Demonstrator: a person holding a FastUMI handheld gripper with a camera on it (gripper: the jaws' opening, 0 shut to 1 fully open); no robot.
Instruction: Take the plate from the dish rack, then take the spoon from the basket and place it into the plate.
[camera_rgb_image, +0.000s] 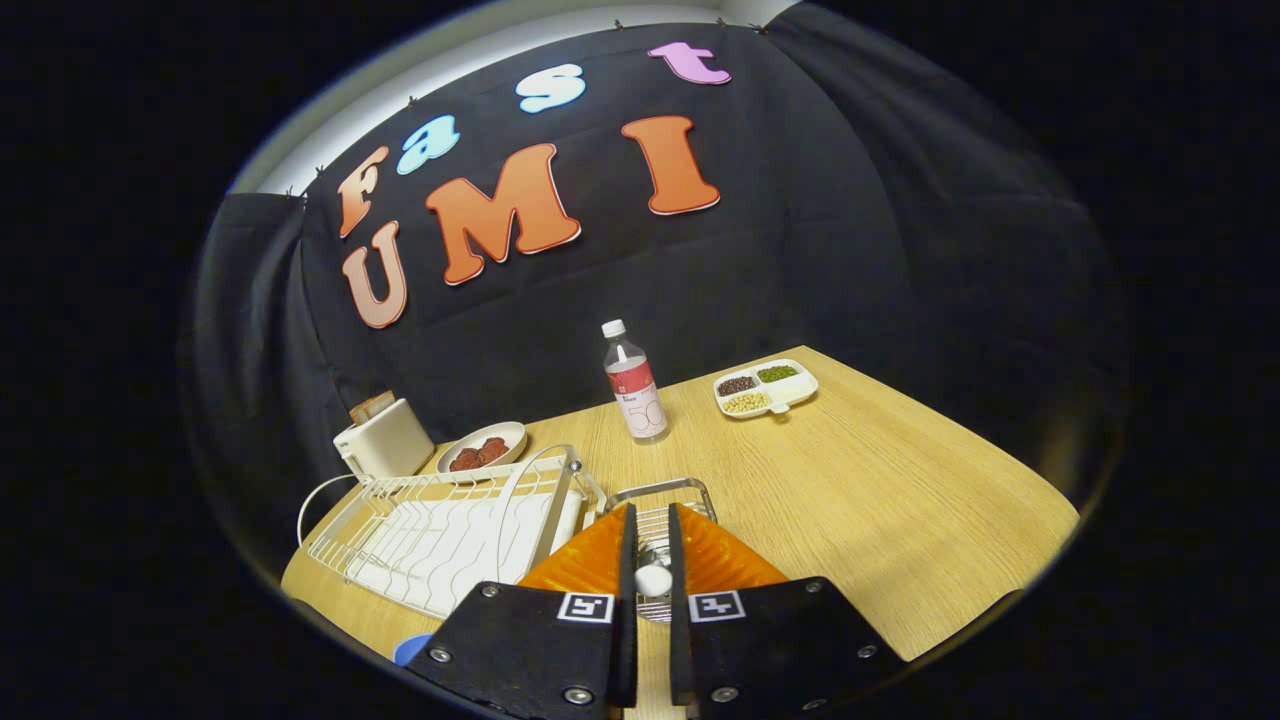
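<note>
Tongs: your orange-fingered gripper (651, 560) is closing on the white spoon handle (653, 579) between its fingers.
Spoon: sitting in the small wire basket (690, 490).
Rack: white wire dish rack (440, 530) is standing plateless.
Left: lifting the spoon, placing it on a plate.

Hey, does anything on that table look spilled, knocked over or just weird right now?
Nothing stands out. The bottle stands upright, the divided tray keeps its beans apart, and the gripper is nearly shut around the white spoon handle over the basket.
</note>
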